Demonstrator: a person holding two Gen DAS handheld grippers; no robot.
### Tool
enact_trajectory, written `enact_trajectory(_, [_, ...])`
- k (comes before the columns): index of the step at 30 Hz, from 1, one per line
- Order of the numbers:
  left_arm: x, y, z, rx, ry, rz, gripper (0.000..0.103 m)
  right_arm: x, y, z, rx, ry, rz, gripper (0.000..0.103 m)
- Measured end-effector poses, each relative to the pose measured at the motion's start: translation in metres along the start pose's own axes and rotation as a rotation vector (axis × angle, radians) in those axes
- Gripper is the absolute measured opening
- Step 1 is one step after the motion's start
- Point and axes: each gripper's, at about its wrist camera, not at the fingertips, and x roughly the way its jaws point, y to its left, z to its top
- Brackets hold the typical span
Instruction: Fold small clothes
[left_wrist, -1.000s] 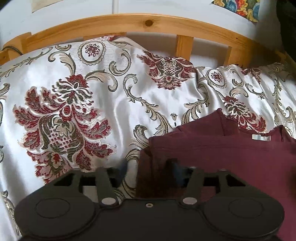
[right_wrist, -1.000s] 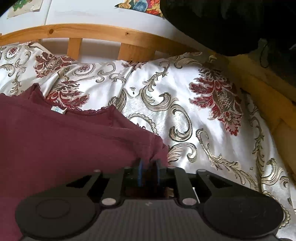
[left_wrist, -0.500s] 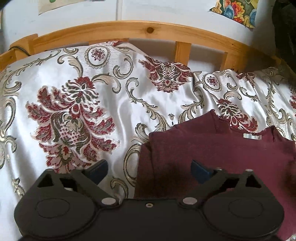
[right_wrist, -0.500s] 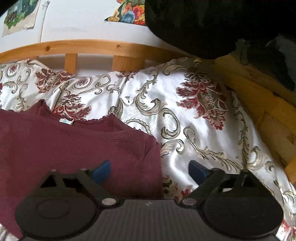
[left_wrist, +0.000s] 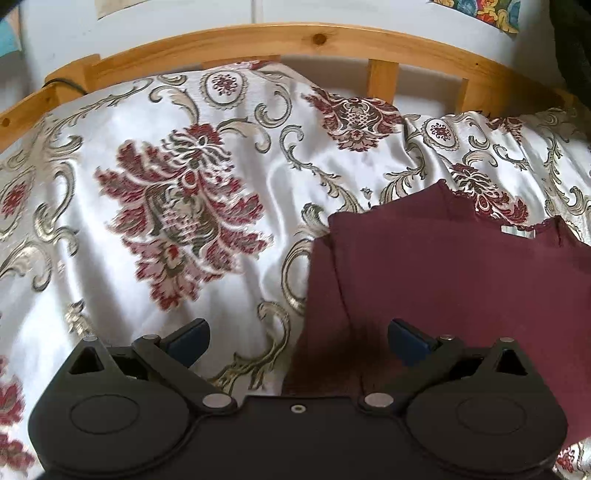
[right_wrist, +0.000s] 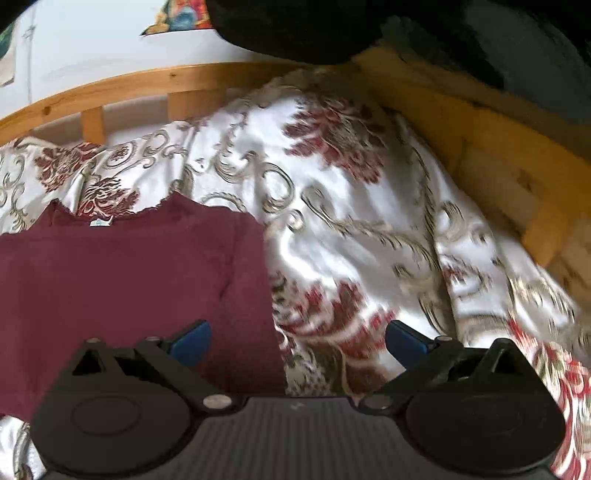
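Note:
A small maroon top (left_wrist: 443, 280) lies flat on a white satin bedspread, neckline and white label away from me. It also shows in the right wrist view (right_wrist: 122, 273). My left gripper (left_wrist: 297, 341) is open and empty, held above the top's left edge. My right gripper (right_wrist: 297, 339) is open and empty, held above the top's right edge. The blue fingertips (right_wrist: 192, 339) touch nothing.
The bedspread (left_wrist: 184, 206) has red and gold floral patterns and some wrinkles. A wooden bed rail (left_wrist: 295, 40) runs along the far side and continues down the right (right_wrist: 498, 147). A dark mass (right_wrist: 369, 26) hangs at the top right.
Both grippers were shut on the top's side edges one second ago. They have opened, let go and pulled back and up. The top now lies flat.

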Motion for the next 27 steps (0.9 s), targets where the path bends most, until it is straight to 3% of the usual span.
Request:
enact_trajectory(8, [-0.023,0.003,-0.014,-0.045,0.002,-0.021,0.102,-0.012,-0.009,-0.014,0.054,0.062,0.018,0.103])
enact_trajectory(18, [-0.038,-0.015,-0.033,0.019,0.022,0.001,0.102,-0.002,-0.011,-0.023,0.072,0.130,0.025,0.103])
enact_trajectory(27, [-0.060,-0.029,-0.058,-0.003,0.062,-0.098,0.102,-0.009,-0.014,-0.020,0.108,0.060,0.041,0.103])
